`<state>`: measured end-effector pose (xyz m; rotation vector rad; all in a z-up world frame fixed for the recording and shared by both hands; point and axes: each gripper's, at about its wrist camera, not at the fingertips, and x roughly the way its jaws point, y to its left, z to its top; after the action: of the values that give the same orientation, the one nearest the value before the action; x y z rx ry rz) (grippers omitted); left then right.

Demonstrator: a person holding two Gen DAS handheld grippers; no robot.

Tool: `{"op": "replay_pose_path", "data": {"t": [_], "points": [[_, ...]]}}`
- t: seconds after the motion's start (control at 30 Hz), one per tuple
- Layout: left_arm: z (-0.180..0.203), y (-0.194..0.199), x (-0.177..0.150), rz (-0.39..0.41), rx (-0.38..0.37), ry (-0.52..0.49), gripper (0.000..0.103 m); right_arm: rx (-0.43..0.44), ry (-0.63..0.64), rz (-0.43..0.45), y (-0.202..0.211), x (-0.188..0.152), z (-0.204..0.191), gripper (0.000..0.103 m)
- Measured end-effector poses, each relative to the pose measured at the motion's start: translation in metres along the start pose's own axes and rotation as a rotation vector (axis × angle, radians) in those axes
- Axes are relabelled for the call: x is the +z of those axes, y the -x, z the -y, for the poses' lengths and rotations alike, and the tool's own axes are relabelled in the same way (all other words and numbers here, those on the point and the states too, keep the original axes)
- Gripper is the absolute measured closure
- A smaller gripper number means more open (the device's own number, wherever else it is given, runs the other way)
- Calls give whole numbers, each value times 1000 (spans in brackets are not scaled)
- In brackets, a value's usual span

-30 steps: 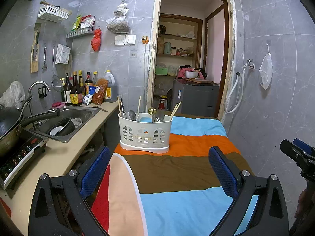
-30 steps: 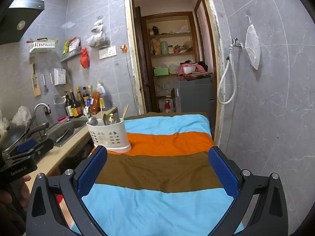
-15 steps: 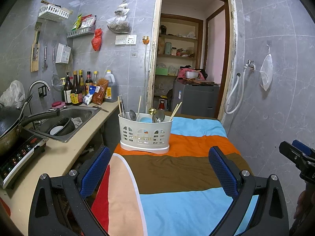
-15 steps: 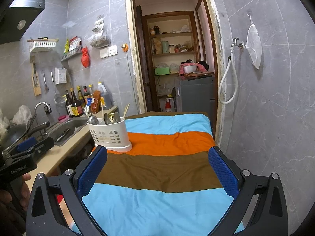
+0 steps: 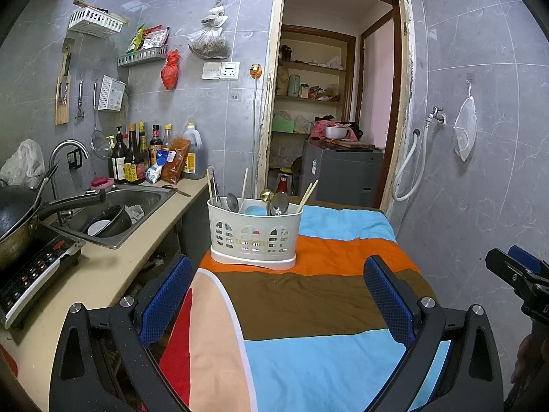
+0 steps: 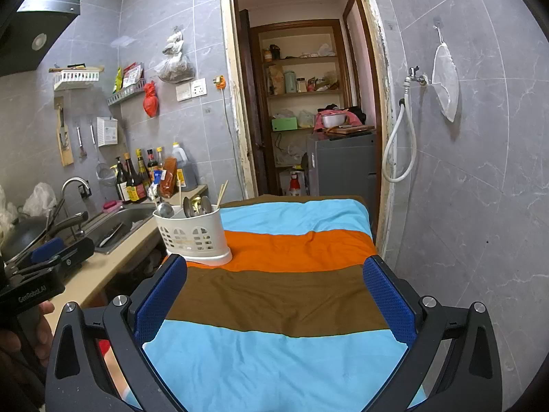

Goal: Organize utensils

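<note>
On the striped cloth, on its orange band near the left edge, stands a white caddy with arched cut-outs. Spoons and chopsticks stick up out of it, along with a gold-headed utensil I can't identify. From the right-hand camera the caddy sits ahead and to the left, its spoons leaning together.

Both grippers hang low over the near end of the cloth, well short of the caddy. The left gripper has its blue-padded fingers spread wide with nothing between them but cloth below. The right gripper is the same: fingers wide apart, holding nothing. Each shows at the edge of the other's view, held in a hand.

Left of the cloth runs a beige counter with a steel sink, a black pan on a cooktop, and bottles against the tiled wall. Straight ahead a doorway opens onto shelves.
</note>
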<state>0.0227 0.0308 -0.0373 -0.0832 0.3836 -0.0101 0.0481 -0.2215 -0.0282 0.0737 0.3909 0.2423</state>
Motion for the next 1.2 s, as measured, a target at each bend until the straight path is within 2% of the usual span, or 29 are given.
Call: {"op": "replay_pose_path", "data": {"t": [1.2], "points": [[0, -1, 0, -1, 0, 7, 5, 0, 1, -3, -1, 0, -3, 0]]}}
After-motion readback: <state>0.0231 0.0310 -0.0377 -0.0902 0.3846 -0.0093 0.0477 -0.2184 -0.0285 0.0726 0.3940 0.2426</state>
